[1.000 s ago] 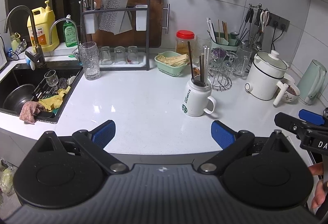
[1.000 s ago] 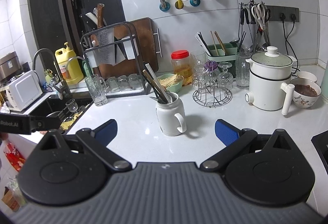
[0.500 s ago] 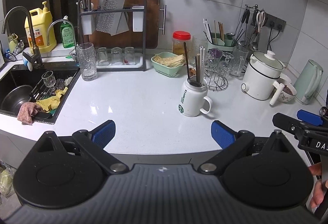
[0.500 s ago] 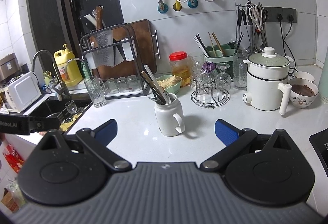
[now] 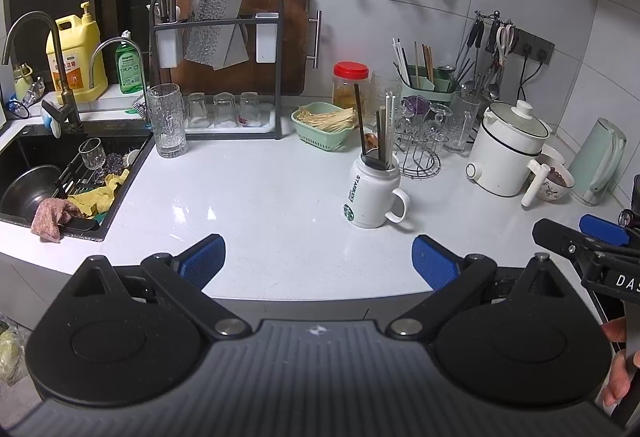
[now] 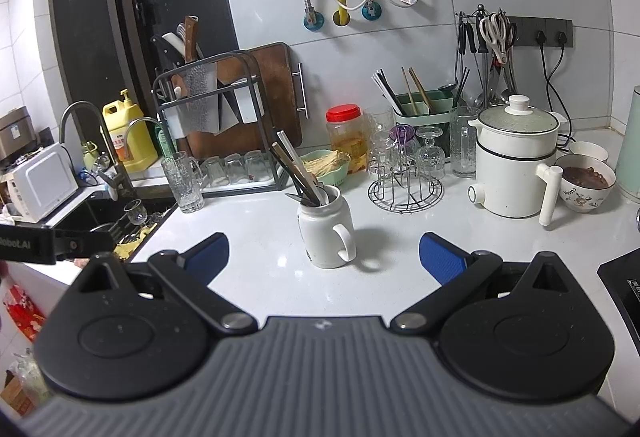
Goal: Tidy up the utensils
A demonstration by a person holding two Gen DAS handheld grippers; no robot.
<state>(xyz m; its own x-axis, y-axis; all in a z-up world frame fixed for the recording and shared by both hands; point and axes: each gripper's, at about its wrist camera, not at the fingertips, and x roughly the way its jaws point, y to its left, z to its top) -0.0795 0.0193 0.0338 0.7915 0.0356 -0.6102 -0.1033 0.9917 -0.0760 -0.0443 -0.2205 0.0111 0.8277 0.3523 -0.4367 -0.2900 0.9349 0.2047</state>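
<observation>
- Ahead of both spread, empty tools, the white mug (image 5: 372,193) of utensils (image 5: 380,135) stands on the tabletop (image 5: 256,197): beyond the left hand-held gripper (image 5: 318,263), slightly right of its midline, and nearly centred before the right hand-held gripper (image 6: 324,257).
- Which utensils fill the mug is hard to tell; their lower ends are hidden inside.
- Compared with a second ago, the mug sits farther off in both views.

The left gripper (image 5: 318,257) is wide open. The white mug (image 5: 370,193) with sticks stands past its fingers.
</observation>
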